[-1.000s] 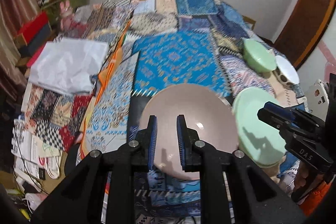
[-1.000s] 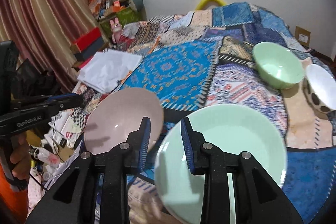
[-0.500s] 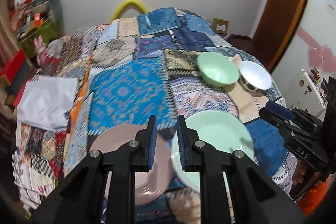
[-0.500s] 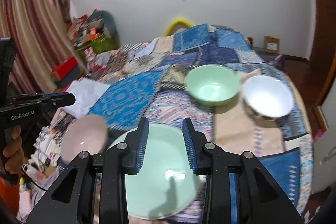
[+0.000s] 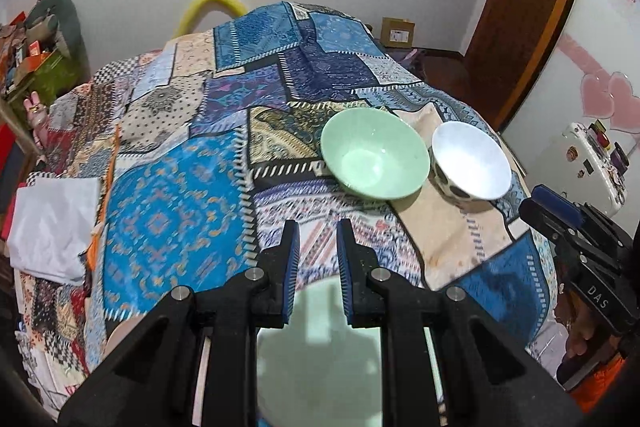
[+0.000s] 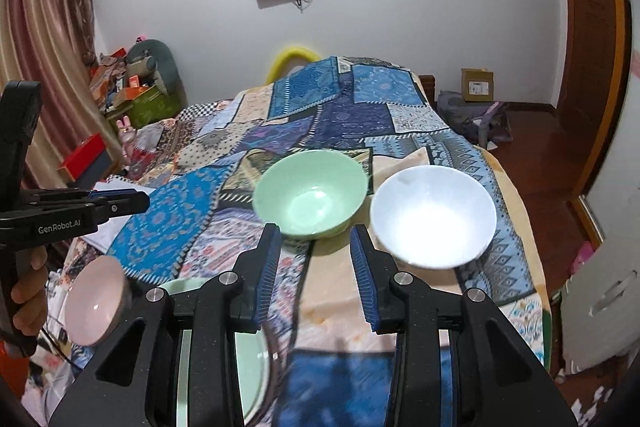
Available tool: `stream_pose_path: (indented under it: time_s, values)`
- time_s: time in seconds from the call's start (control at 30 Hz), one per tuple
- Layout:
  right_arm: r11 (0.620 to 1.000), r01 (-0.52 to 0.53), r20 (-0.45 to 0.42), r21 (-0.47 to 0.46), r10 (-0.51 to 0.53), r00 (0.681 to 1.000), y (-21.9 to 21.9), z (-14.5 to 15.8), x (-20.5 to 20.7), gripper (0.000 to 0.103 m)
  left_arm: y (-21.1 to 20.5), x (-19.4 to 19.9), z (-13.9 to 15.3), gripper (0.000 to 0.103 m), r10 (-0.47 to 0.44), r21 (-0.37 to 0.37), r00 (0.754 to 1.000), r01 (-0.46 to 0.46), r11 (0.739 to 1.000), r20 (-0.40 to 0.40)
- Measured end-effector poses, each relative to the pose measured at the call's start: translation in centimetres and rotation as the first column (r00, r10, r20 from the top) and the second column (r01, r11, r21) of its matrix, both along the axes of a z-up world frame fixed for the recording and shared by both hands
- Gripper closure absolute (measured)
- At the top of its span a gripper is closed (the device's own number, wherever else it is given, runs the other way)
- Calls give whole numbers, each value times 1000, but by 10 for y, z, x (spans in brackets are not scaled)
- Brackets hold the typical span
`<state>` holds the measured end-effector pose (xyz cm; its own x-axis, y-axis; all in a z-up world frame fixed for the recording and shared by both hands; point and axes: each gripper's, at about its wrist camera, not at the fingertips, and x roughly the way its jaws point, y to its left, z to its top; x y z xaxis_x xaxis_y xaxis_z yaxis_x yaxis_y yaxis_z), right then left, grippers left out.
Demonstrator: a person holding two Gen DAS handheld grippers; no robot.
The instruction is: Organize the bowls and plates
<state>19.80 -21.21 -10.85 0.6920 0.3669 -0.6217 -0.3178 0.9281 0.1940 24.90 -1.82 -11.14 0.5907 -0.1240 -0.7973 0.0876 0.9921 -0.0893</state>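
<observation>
- Green bowl (image 6: 311, 199) stands upright on the bed's patchwork quilt (image 5: 172, 223), ahead of both of my grippers.
- White bowl (image 6: 434, 215) stands upright just to the right of the green bowl; in the left wrist view their rims nearly meet, and I cannot tell whether they touch.
- Green plate (image 6: 248, 355) lies flat on the near part of the quilt, largely hidden under my gripper bodies in both views.
- Pink plate (image 6: 96, 307) sits at the near left edge of the bed, just left of the green plate.
- My left gripper (image 5: 317, 267) is released: jaws parted by a narrow gap with nothing between them, held above the green plate.
- My right gripper (image 6: 316, 275) is released: jaws set wider apart, empty, pointing at the gap between the two bowls.
- White folded cloth (image 5: 52, 227) lies at the left edge of the bed, well apart from the bowls.
</observation>
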Motion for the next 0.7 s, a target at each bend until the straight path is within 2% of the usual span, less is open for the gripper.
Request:
stream_pose_path:
  time_s: [0.1, 0.23, 0.7]
  values:
    - [1000, 6, -11, 0, -6, 1000, -4, -7, 18, 70, -6, 23, -8, 83, -3, -3, 1000, 2, 1000, -14]
    - [1000, 0, -33, -2, 0, 999, -2, -18, 43, 70, -9, 47, -21, 58, -3, -19, 1000, 3, 1000, -23]
    - [994, -49, -101, -96, 39, 994, 12, -59, 117, 70, -16, 119, -79, 55, -12, 22, 994, 14, 1000, -105]
